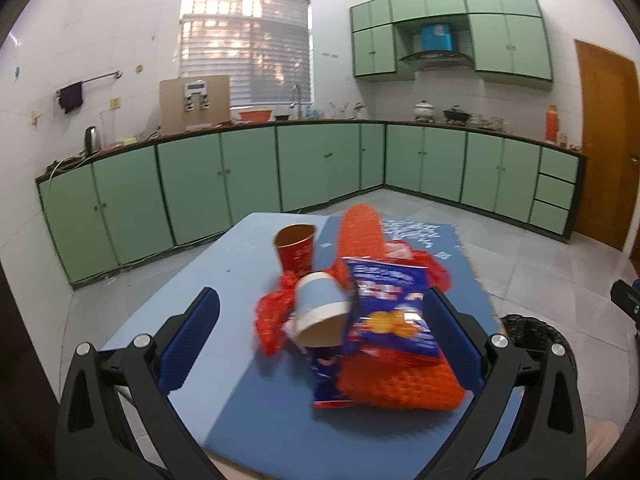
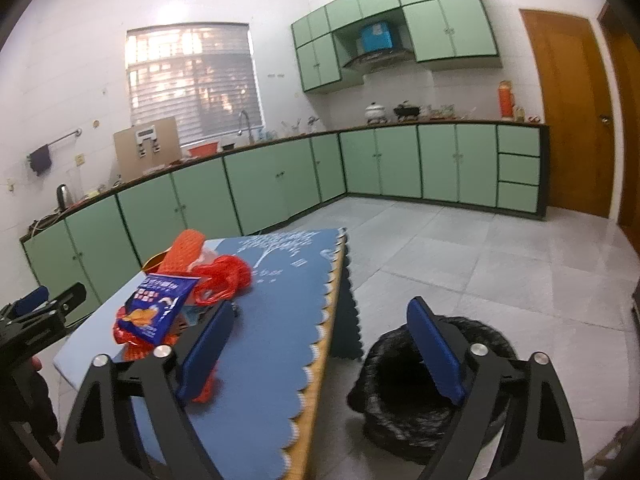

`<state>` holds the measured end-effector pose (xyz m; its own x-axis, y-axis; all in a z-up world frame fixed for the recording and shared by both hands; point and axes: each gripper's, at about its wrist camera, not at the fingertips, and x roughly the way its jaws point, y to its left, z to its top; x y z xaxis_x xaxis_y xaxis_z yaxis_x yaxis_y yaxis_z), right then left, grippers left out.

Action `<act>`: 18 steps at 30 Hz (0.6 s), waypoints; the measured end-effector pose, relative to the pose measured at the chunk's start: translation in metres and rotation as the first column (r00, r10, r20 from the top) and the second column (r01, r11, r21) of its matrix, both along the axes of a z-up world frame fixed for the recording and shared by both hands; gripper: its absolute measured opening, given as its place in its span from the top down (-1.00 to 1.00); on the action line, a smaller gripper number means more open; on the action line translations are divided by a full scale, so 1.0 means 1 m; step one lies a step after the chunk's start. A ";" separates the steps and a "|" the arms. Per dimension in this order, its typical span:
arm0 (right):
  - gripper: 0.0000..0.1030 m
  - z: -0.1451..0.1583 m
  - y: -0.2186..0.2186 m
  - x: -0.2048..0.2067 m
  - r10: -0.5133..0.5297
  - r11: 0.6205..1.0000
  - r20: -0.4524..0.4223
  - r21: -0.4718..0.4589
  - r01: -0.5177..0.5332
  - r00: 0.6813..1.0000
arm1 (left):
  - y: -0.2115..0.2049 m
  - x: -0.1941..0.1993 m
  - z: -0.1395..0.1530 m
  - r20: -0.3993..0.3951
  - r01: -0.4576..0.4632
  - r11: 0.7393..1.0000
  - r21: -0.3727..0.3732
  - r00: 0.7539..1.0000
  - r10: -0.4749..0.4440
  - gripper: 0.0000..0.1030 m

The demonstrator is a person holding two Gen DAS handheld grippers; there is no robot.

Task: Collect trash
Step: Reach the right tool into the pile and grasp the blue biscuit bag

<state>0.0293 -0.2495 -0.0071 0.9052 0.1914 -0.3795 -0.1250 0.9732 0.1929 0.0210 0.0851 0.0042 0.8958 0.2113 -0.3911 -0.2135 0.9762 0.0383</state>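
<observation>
A heap of trash lies on the blue table (image 1: 248,400): a blue snack bag (image 1: 390,312), a tipped blue-and-white paper cup (image 1: 320,308), a red plastic bag (image 1: 274,316), an orange mesh piece (image 1: 360,236) and an upright red cup (image 1: 295,246). My left gripper (image 1: 320,326) is open, its fingers on either side of the cup and snack bag. My right gripper (image 2: 320,340) is open and empty, over the table's right edge (image 2: 324,344) and a black-lined trash bin (image 2: 420,392) on the floor. The snack bag (image 2: 154,306) and red bag (image 2: 224,276) show in the right wrist view.
The bin (image 1: 532,332) stands on the tiled floor right of the table. Green cabinets (image 1: 240,172) run along the walls behind. A wooden door (image 2: 572,112) is at the far right. The left gripper (image 2: 36,316) shows at the left of the right wrist view.
</observation>
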 end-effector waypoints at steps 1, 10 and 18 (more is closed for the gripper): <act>-0.59 -0.003 0.006 0.002 0.011 1.000 -0.007 0.005 -0.011 1.000 | 0.005 0.001 0.000 -0.001 -0.009 1.000 0.000 1.000 0.009 -0.90; -0.23 -0.019 0.069 0.039 0.163 0.985 -0.091 0.079 -0.156 0.983 | 0.046 0.019 -0.009 -0.020 -0.075 0.997 0.032 0.997 0.076 -0.90; -0.07 -0.038 0.124 0.076 0.288 0.954 -0.169 0.136 -0.267 0.942 | 0.075 0.035 -0.021 -0.061 -0.109 0.994 0.008 0.992 0.109 -0.85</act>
